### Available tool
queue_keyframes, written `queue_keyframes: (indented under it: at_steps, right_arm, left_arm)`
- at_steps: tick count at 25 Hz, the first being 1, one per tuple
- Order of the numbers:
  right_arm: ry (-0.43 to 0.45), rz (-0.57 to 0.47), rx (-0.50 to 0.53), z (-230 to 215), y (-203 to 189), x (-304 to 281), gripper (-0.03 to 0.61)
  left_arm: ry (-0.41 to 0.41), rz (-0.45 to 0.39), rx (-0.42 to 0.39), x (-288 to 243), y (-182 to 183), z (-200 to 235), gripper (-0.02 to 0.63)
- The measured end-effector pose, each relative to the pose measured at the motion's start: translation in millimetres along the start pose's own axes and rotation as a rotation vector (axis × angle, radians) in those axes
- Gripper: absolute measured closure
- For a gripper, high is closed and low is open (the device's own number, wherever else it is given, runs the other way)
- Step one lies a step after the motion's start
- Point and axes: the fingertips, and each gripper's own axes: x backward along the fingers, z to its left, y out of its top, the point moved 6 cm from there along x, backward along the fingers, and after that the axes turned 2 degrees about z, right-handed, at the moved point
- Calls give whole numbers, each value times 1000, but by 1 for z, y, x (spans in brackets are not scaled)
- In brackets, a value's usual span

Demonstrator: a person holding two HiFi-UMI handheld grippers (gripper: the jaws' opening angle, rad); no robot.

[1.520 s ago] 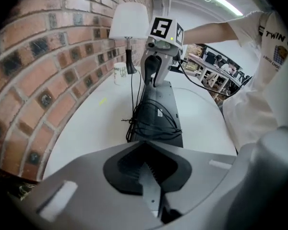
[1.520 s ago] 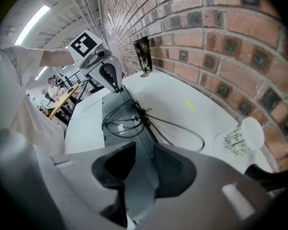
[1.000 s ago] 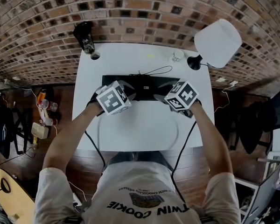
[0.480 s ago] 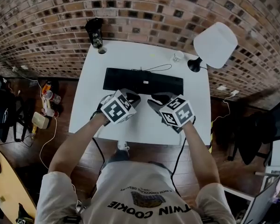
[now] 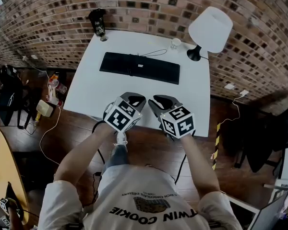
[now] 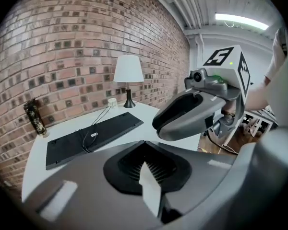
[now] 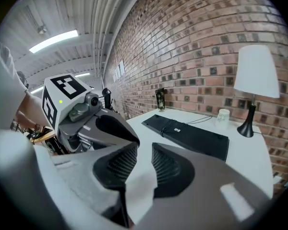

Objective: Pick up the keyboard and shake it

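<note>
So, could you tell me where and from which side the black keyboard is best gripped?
Probably the near long edge of the keyboard, close to both ends, coming from the front of the table. It lies flat, long and thin, so two spread grips would keep it level; its cable loops at the far edge.

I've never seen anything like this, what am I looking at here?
A person holds a two-jaw tool in each hand, each topped with a marker cube. One picture looks down from a head camera; the other two come from cameras riding on each tool. The left hand-held gripper is shut and empty; the right hand-held gripper has just been closing a little, jaws apart, nothing between. On the white table are a black keyboard, a lamp, a small cup and a dark bottle.
</note>
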Motion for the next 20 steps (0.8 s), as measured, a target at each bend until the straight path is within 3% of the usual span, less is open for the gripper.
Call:
queue_keyframes:
  at_steps: [5,12,20]
  right_arm:
    - [7,-60,-55,15,-33,45,502]
    - [34,-137,-128,49,-68,100,552]
    - [-25,-174,-107,83,-82,136,555]
  left_arm:
    - [122,-57,109,12,-1,-57,607]
    - [231,-121,233,32,-5,-136,607]
    - [368,-193,292,69,-11,-181,607]
